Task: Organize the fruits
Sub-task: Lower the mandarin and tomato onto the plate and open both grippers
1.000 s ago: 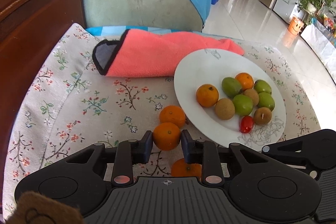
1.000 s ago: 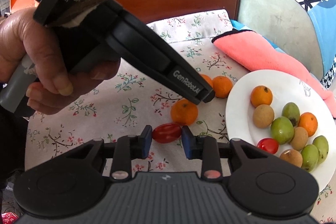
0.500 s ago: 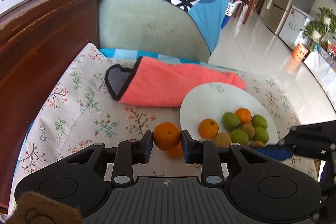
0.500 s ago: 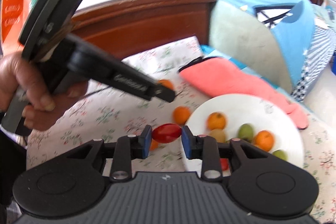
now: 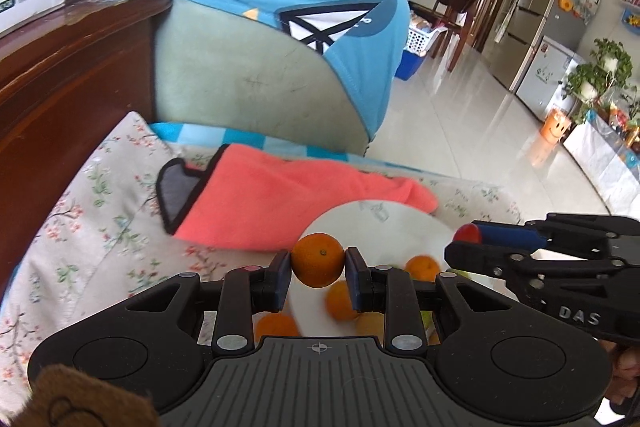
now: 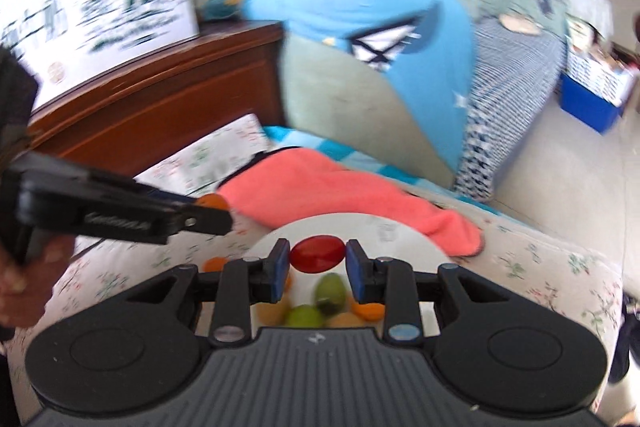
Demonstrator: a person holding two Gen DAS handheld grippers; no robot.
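Observation:
My left gripper is shut on a small orange, held in the air over the near edge of the white plate. My right gripper is shut on a red cherry tomato above the same plate. In the left wrist view the right gripper reaches in from the right with the tomato at its tip. In the right wrist view the left gripper comes in from the left with the orange. Oranges and green fruits lie on the plate, partly hidden.
A pink cloth lies on the floral tablecloth behind the plate. A loose orange sits on the cloth left of the plate. A cushioned chair with a blue garment stands behind, dark wooden furniture to the left.
Both grippers rose off the table with their fruit. The right one swung over the plate with the tomato and rolled; the left one lifted the orange and tilted up toward the room.

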